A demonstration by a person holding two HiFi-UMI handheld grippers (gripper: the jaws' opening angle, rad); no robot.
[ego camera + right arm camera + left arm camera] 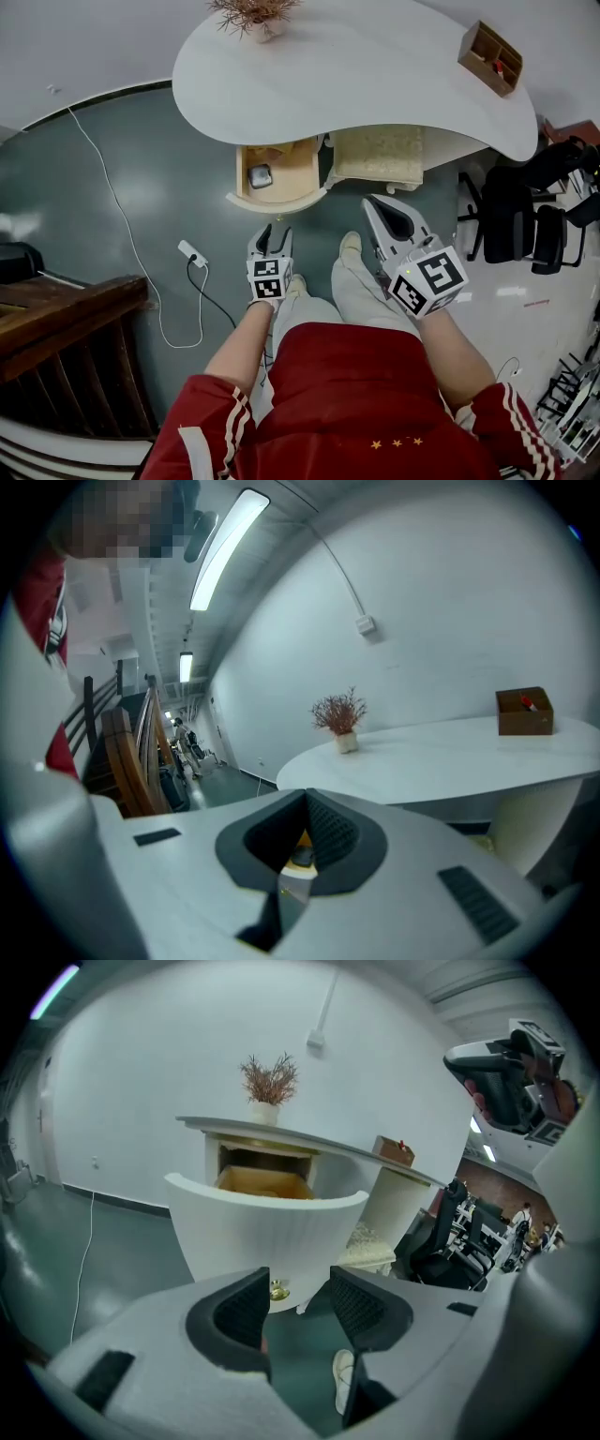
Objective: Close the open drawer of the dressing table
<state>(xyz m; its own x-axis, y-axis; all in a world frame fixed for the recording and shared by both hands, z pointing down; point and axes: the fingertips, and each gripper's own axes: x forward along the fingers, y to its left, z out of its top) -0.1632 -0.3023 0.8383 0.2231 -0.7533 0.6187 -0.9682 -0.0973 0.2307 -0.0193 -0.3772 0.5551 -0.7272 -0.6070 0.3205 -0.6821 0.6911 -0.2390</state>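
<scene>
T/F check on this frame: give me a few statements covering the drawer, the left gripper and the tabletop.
1. The drawer stands open. True.
2. The left gripper has its fingers clamped on the drawer's knob. False: the fingers are apart and empty, short of the knob.
3. The drawer is empty. False: a small dark object lies in it.
4. A dried plant stands on the tabletop. True.
5. The brown box sits on the floor. False: it is on the tabletop.

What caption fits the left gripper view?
Open left hand-held gripper faces the open drawer, its gold knob just ahead.
</scene>
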